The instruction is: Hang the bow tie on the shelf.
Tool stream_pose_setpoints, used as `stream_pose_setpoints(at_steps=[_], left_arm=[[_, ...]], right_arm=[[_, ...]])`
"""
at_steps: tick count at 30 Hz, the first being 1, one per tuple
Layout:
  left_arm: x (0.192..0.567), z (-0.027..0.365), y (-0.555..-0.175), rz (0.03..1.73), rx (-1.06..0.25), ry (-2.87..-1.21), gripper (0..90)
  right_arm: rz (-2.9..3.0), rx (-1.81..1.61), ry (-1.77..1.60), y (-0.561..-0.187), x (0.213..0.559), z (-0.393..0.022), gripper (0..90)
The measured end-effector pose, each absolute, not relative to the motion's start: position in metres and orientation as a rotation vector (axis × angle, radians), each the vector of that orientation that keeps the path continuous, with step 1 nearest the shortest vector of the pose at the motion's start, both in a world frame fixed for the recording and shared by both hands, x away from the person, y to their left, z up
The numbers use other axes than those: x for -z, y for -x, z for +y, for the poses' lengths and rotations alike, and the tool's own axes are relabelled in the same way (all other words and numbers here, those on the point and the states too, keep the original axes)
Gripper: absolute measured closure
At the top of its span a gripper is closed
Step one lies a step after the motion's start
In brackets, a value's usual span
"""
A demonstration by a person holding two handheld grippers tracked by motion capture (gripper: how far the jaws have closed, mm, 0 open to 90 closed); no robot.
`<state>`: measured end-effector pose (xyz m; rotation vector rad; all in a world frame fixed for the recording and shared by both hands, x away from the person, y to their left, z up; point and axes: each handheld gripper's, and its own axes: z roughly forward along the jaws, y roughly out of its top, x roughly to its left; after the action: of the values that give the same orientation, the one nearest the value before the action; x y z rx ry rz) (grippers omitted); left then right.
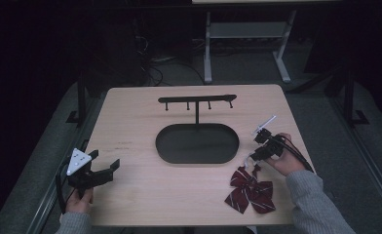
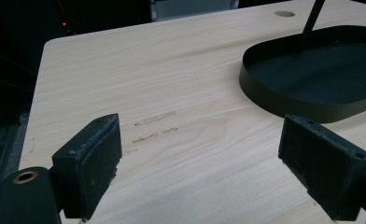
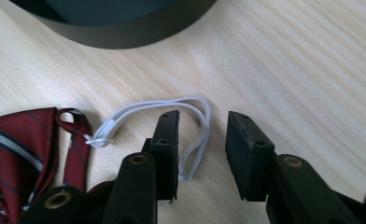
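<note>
Dark red bow tie (image 1: pixel 250 191) with thin pale stripes (white elastic loop (image 3: pixel 190 126) attached) lies at the table's (image 1: pixel 145 200) near right. Right gripper (image 3: pixel 202 140): 2 jaws part-spread, straddling the loop. Left gripper (image 2: pixel 200 168): jaws wide apart, empty.

Left tool (image 1: pixel 106 167) rests wide open near the person; right tool (image 3: pixel 202 140) hovers low, jaws parted.

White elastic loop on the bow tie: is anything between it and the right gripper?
Nothing visible. The right gripper is open, and the white elastic loop lies flat on the table, one strand running between its jaws.
</note>
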<state>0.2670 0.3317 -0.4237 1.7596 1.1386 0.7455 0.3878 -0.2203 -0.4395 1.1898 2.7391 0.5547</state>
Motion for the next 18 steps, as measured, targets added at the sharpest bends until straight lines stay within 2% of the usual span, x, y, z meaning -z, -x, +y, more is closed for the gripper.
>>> stream_pose_setpoints(at_steps=[11, 18], left_arm=[[0.4238, 0.3322, -0.2670, 1.140, -0.742, -1.758, 12.8], [0.4232, 0.3322, -0.2670, 1.141, -0.748, -1.750, 12.9]], right_arm=[[2.738, -0.489, -1.154, -0.3868, 0.4441, -0.2146, 73.0], [2.754, -0.503, -1.170, -0.3872, 0.4441, -0.2159, 83.4]])
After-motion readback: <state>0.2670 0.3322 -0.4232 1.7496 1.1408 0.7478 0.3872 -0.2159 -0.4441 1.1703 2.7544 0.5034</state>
